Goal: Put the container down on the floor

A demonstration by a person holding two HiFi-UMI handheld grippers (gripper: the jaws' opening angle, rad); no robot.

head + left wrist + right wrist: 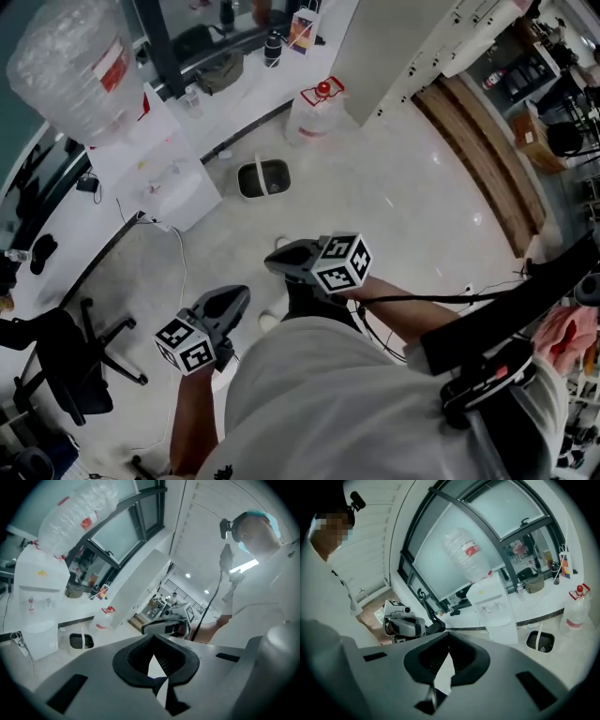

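Observation:
A clear plastic jug with a red cap (317,111) stands on the pale floor by the white pillar, also seen in the left gripper view (105,618) and the right gripper view (576,609). A small dark bin with a white handle (263,178) sits on the floor beside it. Both grippers are held close to my body, well short of these. My left gripper (239,293) is shut and empty, its jaws (154,660) together. My right gripper (272,265) is also shut with nothing in it (446,656). Each gripper shows in the other's view.
A white water dispenser (169,183) with an upturned bottle (80,66) stands at the left wall. A black office chair (75,370) is at the lower left. A white cable (178,262) trails over the floor. A white pillar (394,47) rises at the back.

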